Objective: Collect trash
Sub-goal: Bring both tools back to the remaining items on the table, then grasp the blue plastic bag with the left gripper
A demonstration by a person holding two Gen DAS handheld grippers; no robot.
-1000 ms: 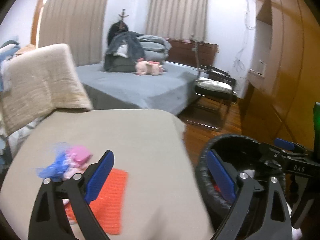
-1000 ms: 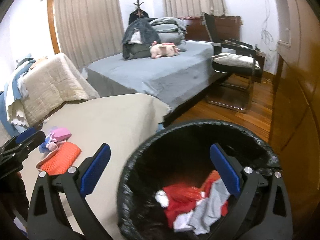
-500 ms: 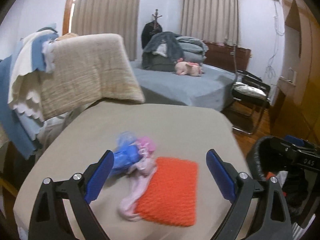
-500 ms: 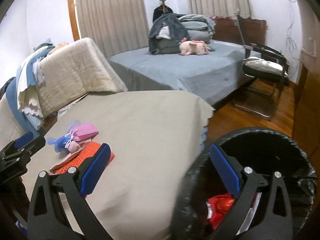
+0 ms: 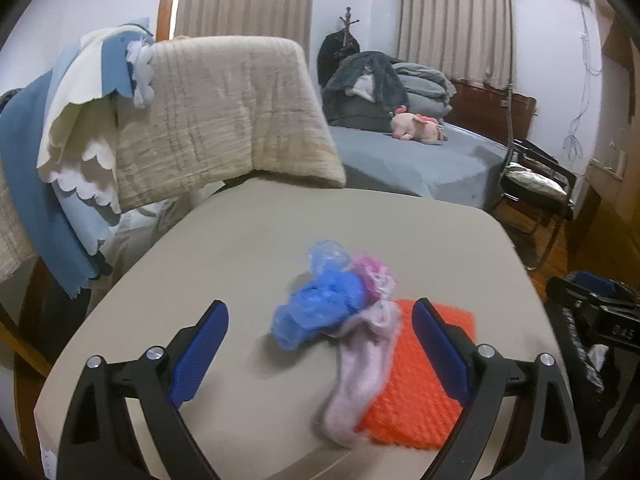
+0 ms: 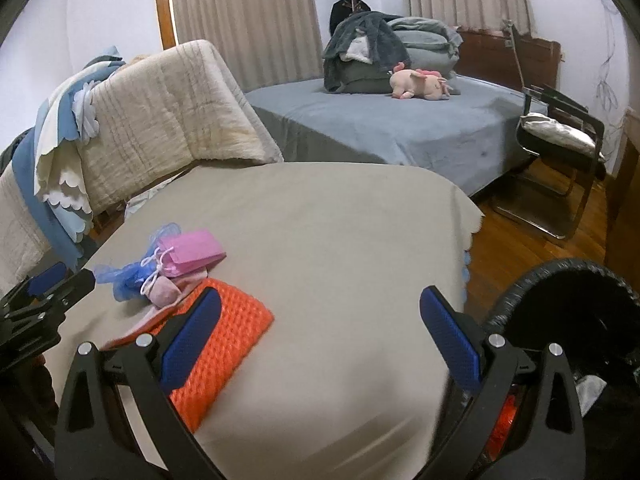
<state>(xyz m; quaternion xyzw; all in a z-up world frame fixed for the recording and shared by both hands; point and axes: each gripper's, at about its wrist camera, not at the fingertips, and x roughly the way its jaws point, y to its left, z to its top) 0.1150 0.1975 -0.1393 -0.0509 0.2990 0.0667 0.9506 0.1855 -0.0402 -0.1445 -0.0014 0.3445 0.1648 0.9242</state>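
A small heap of trash lies on the beige-covered table: a crumpled blue mesh bag, a pink pouch, a pale lilac cloth and an orange knitted mat underneath. My left gripper is open, its blue pads on either side of the blue bag and lilac cloth, just short of them. My right gripper is open over bare tablecloth, its left pad above the orange mat. The black-lined trash bin stands at the table's right edge, with red and white scraps inside.
A chair draped with a beige quilt and blue-white cloths stands at the table's far left. Behind are a grey bed with a pink plush toy, a metal chair and wooden floor.
Both grippers have swung left, away from the bin and toward the trash heap. The heap now sits between the left gripper's pads, and the bin has slid to the right edge of both views.
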